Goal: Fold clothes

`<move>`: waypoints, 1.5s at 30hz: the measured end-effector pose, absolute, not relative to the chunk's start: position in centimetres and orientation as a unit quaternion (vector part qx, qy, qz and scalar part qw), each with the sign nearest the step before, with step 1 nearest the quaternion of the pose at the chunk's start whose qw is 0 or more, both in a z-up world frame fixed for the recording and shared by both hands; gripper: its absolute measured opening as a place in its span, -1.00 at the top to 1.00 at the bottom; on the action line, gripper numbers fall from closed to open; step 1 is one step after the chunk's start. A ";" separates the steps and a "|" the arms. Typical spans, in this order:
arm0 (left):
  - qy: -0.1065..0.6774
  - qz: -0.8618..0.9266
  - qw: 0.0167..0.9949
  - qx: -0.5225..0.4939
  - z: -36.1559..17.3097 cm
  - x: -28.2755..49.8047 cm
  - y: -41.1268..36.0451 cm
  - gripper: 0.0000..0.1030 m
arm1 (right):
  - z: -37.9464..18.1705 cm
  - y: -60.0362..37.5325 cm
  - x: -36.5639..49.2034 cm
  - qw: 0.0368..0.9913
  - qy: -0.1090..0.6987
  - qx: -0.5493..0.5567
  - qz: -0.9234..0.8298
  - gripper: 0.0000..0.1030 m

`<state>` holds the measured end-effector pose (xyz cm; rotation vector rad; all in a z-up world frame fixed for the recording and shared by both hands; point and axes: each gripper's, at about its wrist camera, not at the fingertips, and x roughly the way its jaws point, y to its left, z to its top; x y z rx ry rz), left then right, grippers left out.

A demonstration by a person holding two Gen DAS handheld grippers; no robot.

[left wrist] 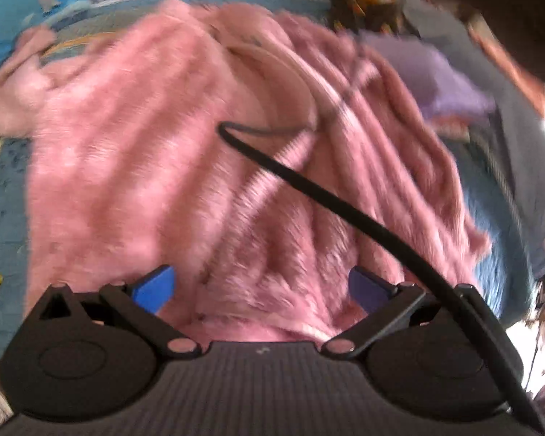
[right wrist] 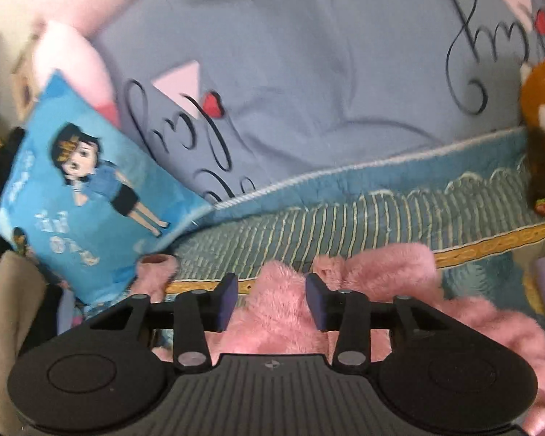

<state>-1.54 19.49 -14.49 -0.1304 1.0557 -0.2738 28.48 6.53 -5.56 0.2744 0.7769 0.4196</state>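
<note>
Left claw [left wrist: 259, 290] gapes wide above the pink fluffy garment [left wrist: 185, 167] spread on the bed [left wrist: 3, 225]; right claw [right wrist: 269, 301] stands half-open, fluff between unpinched pads. Grip an edge squarely, then fold flat.

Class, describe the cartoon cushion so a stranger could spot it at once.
Start at the teal quilted bedspread. At its left end, leaning against the lilac pillow, stands the bright blue cushion. Only it carries a printed dark-haired cartoon figure; the pillow shows script and hearts.
</note>
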 end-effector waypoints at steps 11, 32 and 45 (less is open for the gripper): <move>0.460 -0.006 0.870 -0.178 -13.1 -1.8 27.0 -0.99 | -11.2 -7.6 8.0 0.866 0.453 0.039 0.209 -0.22; 0.460 0.038 0.878 -0.129 -14.0 -2.7 26.3 -0.99 | -14.2 -3.0 -7.9 0.815 0.345 -0.372 0.278 0.85; 0.468 0.059 0.862 -0.187 -14.4 -3.2 28.8 -0.99 | -13.8 -10.4 -8.1 0.799 0.454 -0.319 0.232 0.76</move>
